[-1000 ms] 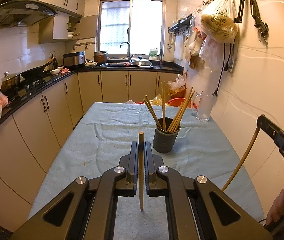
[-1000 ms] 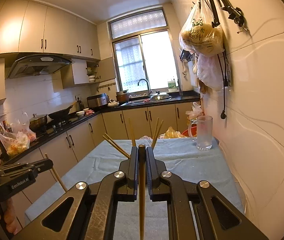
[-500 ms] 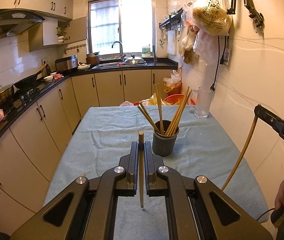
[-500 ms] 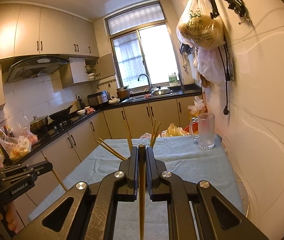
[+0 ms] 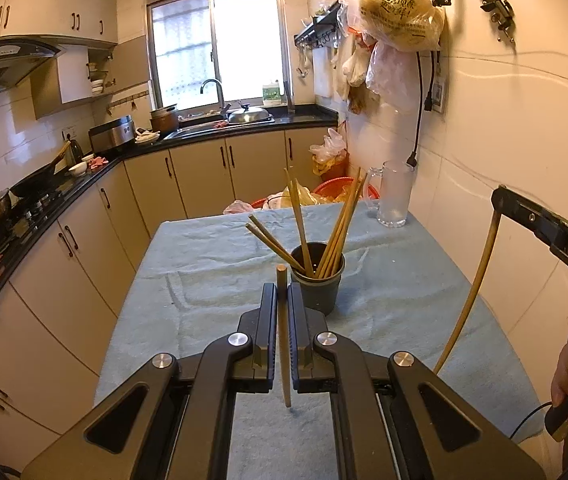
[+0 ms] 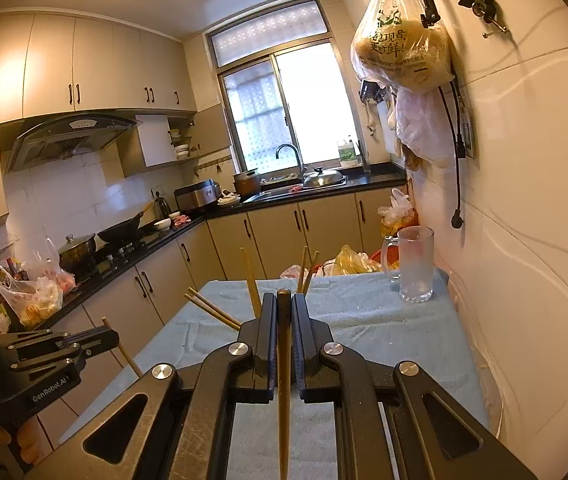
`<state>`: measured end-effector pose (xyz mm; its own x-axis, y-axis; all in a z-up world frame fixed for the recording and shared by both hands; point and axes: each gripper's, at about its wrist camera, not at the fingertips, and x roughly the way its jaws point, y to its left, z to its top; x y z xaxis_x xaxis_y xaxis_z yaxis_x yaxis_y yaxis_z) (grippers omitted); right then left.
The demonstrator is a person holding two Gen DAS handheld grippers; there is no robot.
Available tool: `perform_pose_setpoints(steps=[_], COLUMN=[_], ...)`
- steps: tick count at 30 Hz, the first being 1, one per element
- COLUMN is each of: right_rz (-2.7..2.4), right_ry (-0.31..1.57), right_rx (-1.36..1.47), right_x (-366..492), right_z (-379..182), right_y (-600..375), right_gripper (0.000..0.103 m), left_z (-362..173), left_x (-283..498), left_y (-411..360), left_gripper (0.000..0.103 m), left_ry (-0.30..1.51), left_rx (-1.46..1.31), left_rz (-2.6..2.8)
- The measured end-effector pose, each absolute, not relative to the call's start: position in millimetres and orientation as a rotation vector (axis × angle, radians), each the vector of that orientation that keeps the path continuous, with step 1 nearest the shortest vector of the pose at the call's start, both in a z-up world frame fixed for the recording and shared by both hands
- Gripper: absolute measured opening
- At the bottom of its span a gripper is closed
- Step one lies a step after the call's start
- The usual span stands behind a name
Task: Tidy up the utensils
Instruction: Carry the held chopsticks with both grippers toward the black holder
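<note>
A dark grey cup stands on the table's blue cloth with several wooden chopsticks leaning in it. My left gripper is shut on one wooden chopstick held upright, just short of the cup and slightly to its left. At the right edge of the left wrist view my right gripper holds another chopstick that hangs down. In the right wrist view that gripper is shut on its chopstick; its body hides the cup, and only the chopsticks' tops show.
A frosted glass mug stands at the table's far right corner by the tiled wall. Plastic bags hang from a rack above it. Cabinets and a black counter run along the left. A red basin sits beyond the table.
Both grippers have drifted with their chopsticks still held. In the left wrist view the cup has shifted from right of the fingers toward the middle and sits closer.
</note>
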<state>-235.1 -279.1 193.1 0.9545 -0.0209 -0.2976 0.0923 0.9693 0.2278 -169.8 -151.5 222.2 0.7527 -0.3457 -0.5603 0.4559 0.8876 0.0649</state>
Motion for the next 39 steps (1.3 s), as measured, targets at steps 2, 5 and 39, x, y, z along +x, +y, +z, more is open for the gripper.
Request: perform_pose_setpoints(steps=[2, 5, 39], right_rz=[-0.056, -0.051, -0.035], right_ry=[0.3, 0.304, 0.294], right_rx=[0.244, 0.248, 0.254], right_x=[-234, -229, -212], right_z=[193, 193, 203], right_y=[-279, -278, -277], right_gripper=[0.008, 0.008, 0.008], left_z=[221, 219, 223], left_x=[-167, -163, -151], left_y=[-153, -154, -160], left_gripper=[0.005, 0.005, 0.005], left_ry=[0.579, 0.588, 0.589], left_rx=[0.201, 0.198, 0.191], left_rz=[-0.445, -0.446, -0.459])
